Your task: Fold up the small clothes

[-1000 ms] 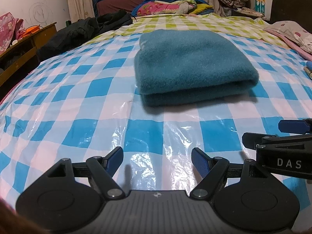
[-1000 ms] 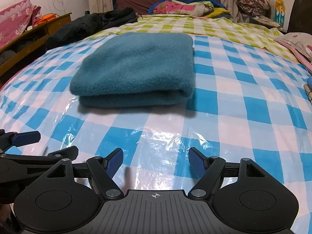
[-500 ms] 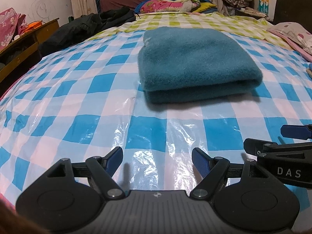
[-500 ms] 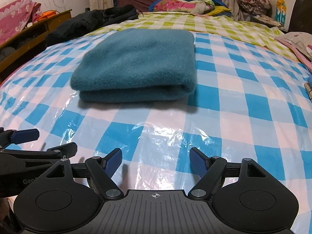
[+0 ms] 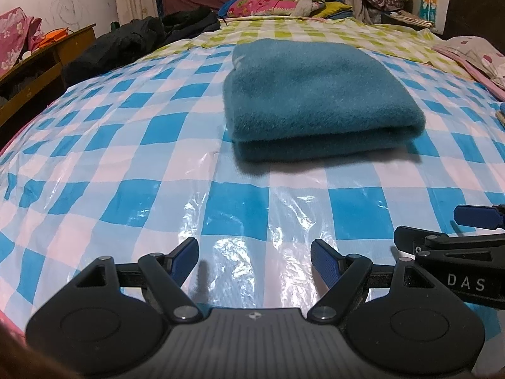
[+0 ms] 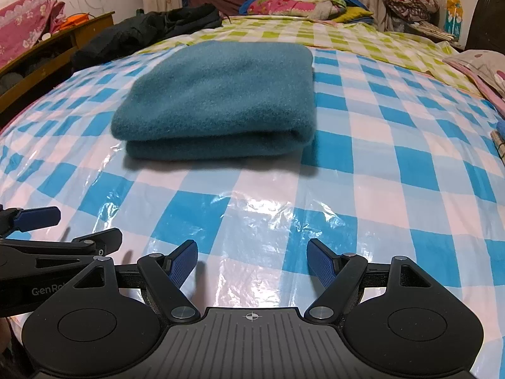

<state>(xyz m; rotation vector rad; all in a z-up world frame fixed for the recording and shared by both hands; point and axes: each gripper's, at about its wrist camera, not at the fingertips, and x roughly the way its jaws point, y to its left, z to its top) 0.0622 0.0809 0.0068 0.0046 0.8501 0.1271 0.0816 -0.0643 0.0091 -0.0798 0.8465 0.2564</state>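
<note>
A teal fleece garment (image 5: pixel 318 101) lies folded into a thick rectangle on the blue-and-white checked plastic sheet (image 5: pixel 126 170) over the bed. It also shows in the right wrist view (image 6: pixel 221 101). My left gripper (image 5: pixel 254 257) is open and empty, low over the sheet, well short of the garment's near fold. My right gripper (image 6: pixel 252 257) is open and empty, just as far back. Each gripper shows at the edge of the other's view, the right one (image 5: pixel 448 233) and the left one (image 6: pixel 60 230).
A dark jacket (image 5: pixel 135 41) lies at the far left of the bed. Bright bedding (image 5: pixel 277 3) is piled at the headboard. A wooden shelf (image 5: pixel 38 63) stands left. Pink fabric (image 5: pixel 473 53) lies at the right edge.
Both grippers have drawn slightly nearer the folded garment and tilted a bit; it looms slightly larger in both views. Both stay open. The garment has not moved.
</note>
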